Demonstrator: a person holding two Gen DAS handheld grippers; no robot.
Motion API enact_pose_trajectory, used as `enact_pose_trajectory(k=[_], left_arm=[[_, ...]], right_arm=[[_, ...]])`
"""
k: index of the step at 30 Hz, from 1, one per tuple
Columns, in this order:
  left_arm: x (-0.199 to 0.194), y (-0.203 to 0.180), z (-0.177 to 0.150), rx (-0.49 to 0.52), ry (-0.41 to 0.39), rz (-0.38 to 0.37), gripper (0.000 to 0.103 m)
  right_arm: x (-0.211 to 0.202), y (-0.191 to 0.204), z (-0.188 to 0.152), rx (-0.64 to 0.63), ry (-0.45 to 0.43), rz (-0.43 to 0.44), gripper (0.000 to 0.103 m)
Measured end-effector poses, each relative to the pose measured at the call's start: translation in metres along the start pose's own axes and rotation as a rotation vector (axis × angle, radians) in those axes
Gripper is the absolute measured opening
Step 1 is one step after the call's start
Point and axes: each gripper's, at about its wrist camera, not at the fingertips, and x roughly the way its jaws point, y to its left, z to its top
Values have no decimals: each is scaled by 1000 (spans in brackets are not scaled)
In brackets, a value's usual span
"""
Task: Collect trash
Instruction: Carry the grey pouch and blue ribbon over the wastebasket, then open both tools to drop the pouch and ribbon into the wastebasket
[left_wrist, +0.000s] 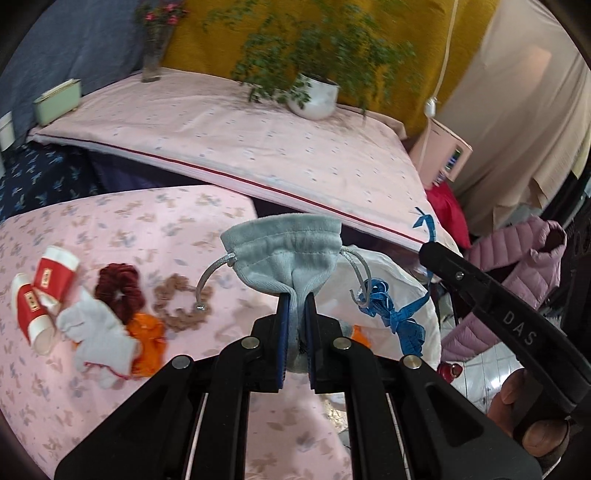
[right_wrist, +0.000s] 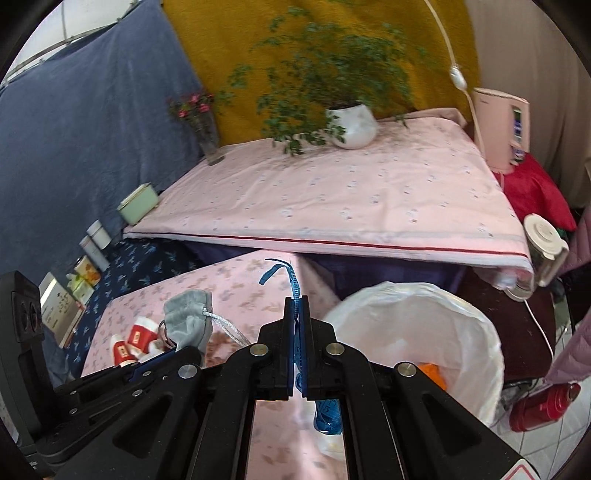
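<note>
My left gripper is shut on a grey drawstring pouch and holds it above the pink flowered table, near the white-lined trash bin. My right gripper is shut on a blue ribbon, held at the table's edge beside the bin; the ribbon also shows in the left wrist view. An orange scrap lies in the bin. On the table lie red-and-white slippers, a white sock, a maroon scrunchie, a tan scrunchie and orange cloth.
A higher pink-covered table behind holds a potted plant, a flower vase and a green box. A red flask, a kettle and a pink jacket are to the right.
</note>
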Motion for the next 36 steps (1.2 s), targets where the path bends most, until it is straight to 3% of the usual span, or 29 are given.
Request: enact_pose_trajectory(k=[12, 14, 15, 16, 20, 36], left_arm=[[42, -50, -4, 68, 64, -66, 11], [46, -53, -5, 61, 69, -67, 31], [48, -54, -5, 51, 68, -62, 47], [48, -54, -5, 45, 59, -62, 49], [49, -57, -5, 51, 57, -54, 49], [28, -17, -6, -40, 6, 4, 49]], right_arm=[[2, -64, -12, 91, 17, -71, 3], [2, -68, -14, 97, 20, -76, 4], [2, -70, -15, 102, 19, -80, 7], [2, -72, -15, 108, 12, -88, 9], [-1, -79, -16, 129, 0, -99, 28], [4, -43, -20, 67, 11, -71, 39]])
